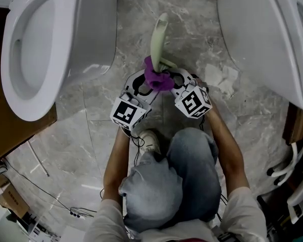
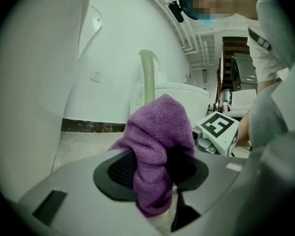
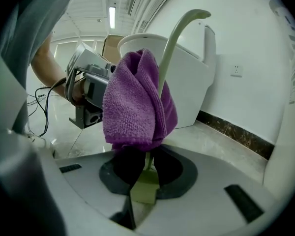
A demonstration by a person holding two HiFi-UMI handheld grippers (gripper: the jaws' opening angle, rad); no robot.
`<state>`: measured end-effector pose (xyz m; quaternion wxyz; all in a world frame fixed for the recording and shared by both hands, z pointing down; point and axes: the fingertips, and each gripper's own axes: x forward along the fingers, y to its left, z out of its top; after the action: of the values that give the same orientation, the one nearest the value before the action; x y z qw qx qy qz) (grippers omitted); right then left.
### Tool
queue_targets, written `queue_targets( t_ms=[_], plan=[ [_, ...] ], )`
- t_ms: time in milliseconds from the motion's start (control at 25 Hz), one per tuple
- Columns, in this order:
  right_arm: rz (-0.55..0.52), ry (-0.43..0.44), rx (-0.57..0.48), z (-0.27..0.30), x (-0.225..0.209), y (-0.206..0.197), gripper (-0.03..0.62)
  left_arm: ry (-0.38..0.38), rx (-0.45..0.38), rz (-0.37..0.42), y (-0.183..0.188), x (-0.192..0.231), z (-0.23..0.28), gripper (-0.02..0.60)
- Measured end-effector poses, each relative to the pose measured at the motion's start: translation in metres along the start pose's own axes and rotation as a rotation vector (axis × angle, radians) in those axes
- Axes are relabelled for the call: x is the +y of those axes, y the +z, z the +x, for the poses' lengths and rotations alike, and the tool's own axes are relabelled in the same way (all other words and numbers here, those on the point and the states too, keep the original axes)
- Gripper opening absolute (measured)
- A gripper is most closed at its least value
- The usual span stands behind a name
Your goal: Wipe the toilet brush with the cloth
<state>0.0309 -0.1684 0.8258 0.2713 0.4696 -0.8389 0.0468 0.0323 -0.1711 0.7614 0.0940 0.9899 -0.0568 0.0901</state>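
In the head view a pale green toilet brush (image 1: 159, 37) stands up from between the two grippers, over the marble floor. A purple cloth (image 1: 156, 77) is bunched around its lower handle. My left gripper (image 1: 143, 87) is shut on the cloth (image 2: 160, 146), which hangs folded between its jaws with the brush handle (image 2: 148, 77) rising behind it. My right gripper (image 1: 178, 82) is shut on the brush: its green stem (image 3: 174, 43) runs down between the jaws (image 3: 145, 173). The cloth (image 3: 137, 102) drapes over that stem just above the jaws. The brush's head is hidden.
A white toilet (image 1: 45, 39) stands at the left and another (image 1: 272, 29) at the right, with the grippers in the gap between them. Crumpled paper (image 1: 219, 77) lies on the floor at the right. The person's knee (image 1: 192, 160) is close behind the grippers. Cables (image 1: 50, 195) trail at lower left.
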Motion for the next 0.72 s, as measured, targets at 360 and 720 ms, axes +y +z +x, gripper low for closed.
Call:
queue_targets(
  t_ms=[360,720],
  plan=[
    [0.006,0.009,-0.019,0.001,-0.002,-0.002,0.046,0.031,-0.002,-0.021,-0.001,0.006,0.009,0.12],
    [0.002,0.01,-0.018,0.002,-0.002,-0.004,0.044,0.002,-0.05,-0.015,0.043,0.005,0.002,0.121]
  ],
)
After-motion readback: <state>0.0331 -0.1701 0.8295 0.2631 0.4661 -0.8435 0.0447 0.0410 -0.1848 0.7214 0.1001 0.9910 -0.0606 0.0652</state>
